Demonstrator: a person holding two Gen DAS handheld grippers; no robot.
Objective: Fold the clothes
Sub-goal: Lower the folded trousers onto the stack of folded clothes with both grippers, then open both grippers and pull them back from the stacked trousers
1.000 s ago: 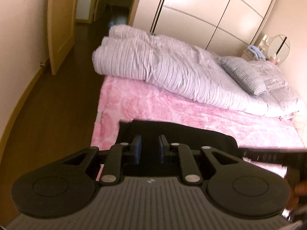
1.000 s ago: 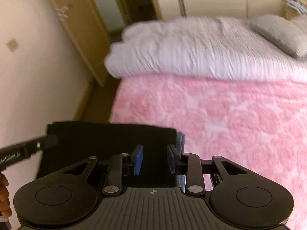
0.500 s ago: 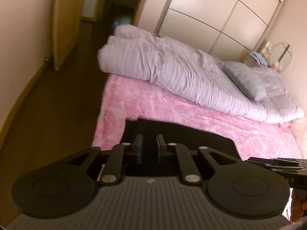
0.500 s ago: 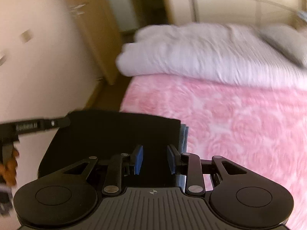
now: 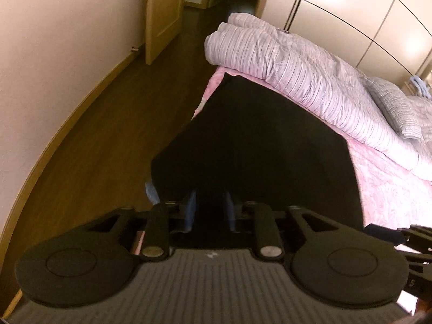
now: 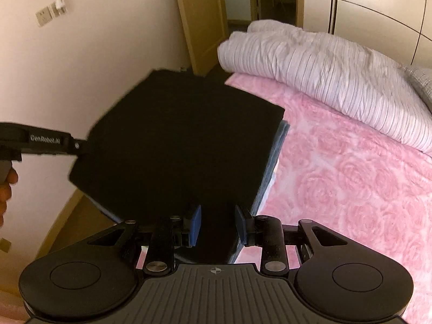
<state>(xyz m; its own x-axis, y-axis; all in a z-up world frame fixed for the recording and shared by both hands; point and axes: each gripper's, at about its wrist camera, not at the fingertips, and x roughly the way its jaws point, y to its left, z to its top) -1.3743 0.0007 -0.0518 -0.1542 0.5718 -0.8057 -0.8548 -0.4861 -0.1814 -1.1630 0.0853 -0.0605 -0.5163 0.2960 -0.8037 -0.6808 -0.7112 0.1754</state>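
Observation:
A folded black garment [image 5: 259,145] with a blue layer [image 6: 276,151] under it is held up over the left edge of the pink bed. In the left wrist view my left gripper [image 5: 210,209] is shut on its near edge, with dark cloth between the blue pads [image 5: 191,208]. My right gripper [image 6: 218,224] is shut on the same garment, whose cloth runs down between its blue pads [image 6: 196,222]. The right wrist view also shows the left gripper [image 6: 40,140] touching the garment's left edge. The right gripper's tip [image 5: 399,236] shows at the lower right of the left wrist view.
The pink rose-patterned bedspread [image 6: 351,167] lies to the right, with a rolled striped duvet [image 5: 297,75] and a pillow [image 5: 397,108] behind it. A wooden floor [image 5: 94,140] and a wall [image 6: 81,62] run along the left. A door [image 5: 162,13] and wardrobes [image 5: 351,13] stand at the back. A hand [image 6: 5,186] shows at the left.
The black garment has been raised off the bedspread and carried toward the bed's left edge. It now fills the middle of both views and tilts up.

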